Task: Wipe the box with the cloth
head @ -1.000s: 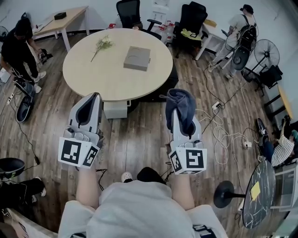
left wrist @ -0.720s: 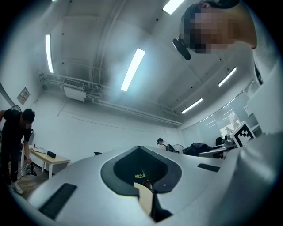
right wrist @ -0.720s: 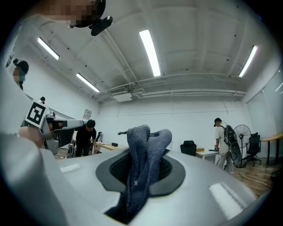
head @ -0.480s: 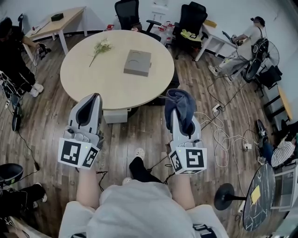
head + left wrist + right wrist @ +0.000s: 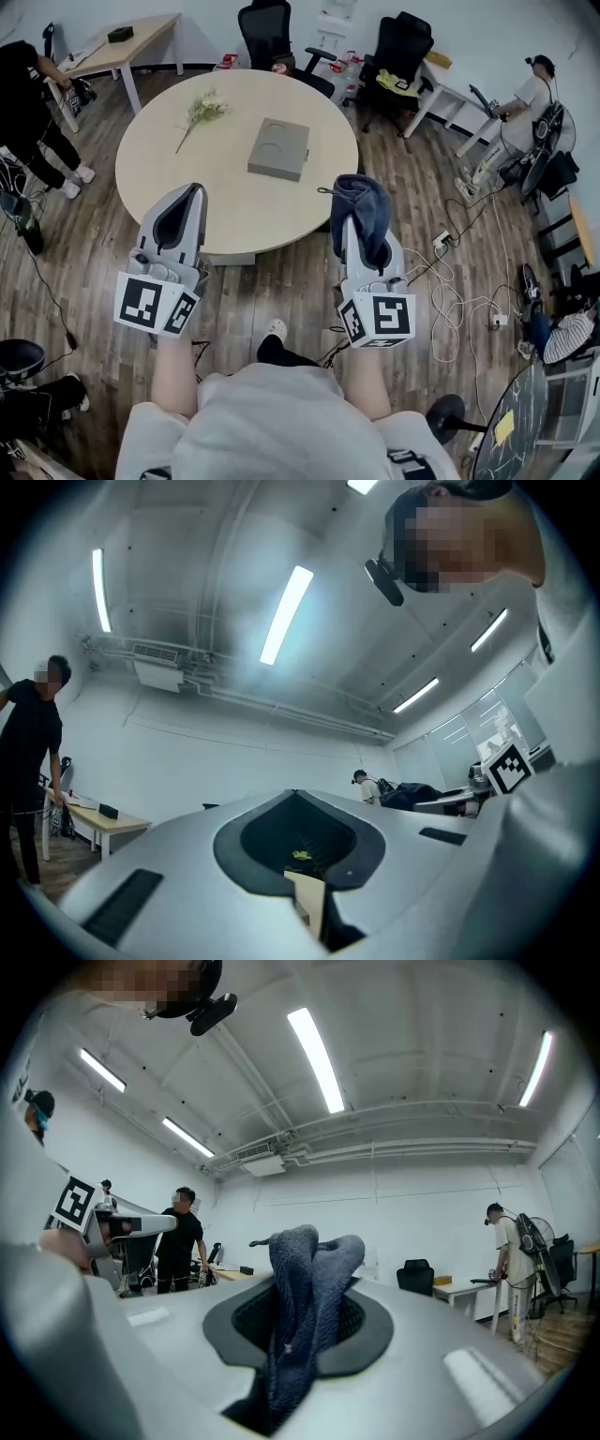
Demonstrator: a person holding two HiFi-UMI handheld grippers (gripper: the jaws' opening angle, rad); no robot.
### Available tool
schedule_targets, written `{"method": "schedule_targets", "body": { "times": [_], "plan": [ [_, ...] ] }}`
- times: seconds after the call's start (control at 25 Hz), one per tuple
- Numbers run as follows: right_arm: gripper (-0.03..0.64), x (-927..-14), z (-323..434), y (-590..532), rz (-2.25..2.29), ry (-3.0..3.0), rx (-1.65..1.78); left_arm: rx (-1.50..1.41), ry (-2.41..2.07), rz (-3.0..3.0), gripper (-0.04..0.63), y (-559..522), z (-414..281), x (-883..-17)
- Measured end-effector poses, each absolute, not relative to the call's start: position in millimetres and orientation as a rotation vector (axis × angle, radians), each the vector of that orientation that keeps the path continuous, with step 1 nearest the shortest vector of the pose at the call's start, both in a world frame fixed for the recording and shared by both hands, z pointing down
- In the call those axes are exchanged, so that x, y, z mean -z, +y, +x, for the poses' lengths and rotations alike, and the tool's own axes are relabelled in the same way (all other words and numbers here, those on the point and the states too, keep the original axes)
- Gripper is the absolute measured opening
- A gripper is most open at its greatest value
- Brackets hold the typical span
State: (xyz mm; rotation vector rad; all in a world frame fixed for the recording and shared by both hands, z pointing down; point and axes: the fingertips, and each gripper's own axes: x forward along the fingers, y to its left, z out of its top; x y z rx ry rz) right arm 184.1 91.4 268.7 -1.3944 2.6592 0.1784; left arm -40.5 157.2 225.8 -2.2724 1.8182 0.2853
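Pinching a dark blue cloth (image 5: 364, 202) that bunches over its tips, the right gripper (image 5: 358, 230) hangs at the near edge of the round table (image 5: 150, 178). Beside it, the left gripper (image 5: 193, 190) is pressed together on nothing. Farther out, the grey box (image 5: 278, 150) lies flat near the table's middle, with a flower sprig (image 5: 202, 111) beyond it to the left.

two grippers (left gripper (image 5: 181, 208), right gripper (image 5: 364, 223)), one cloth (image 5: 361, 192), one box (image 5: 278, 149), one round table (image 5: 187, 173), one flower sprig (image 5: 202, 111), two black office chairs (image 5: 272, 23) (image 5: 405, 42).
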Motion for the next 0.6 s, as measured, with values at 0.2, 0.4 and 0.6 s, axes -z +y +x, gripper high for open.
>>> {"method": "schedule_targets", "body": {
  "times": [0.2, 0.4, 0.6],
  "plan": [
    [0.072, -266, 185, 38, -1.357, 2.67, -0.177, -0.284, 1.827, -2.256, 0.008, 107, -35, -221],
    [0.072, -271, 189, -7, -1.33, 2.683, -0.166, -0.272, 1.835, -2.241, 0.008, 64, -27, -220],
    [0.072, -278, 189, -36, -1.303, 2.693, -0.153, -0.254, 1.828, -2.22, 0.008, 38, -19, -218]
  ]
}}
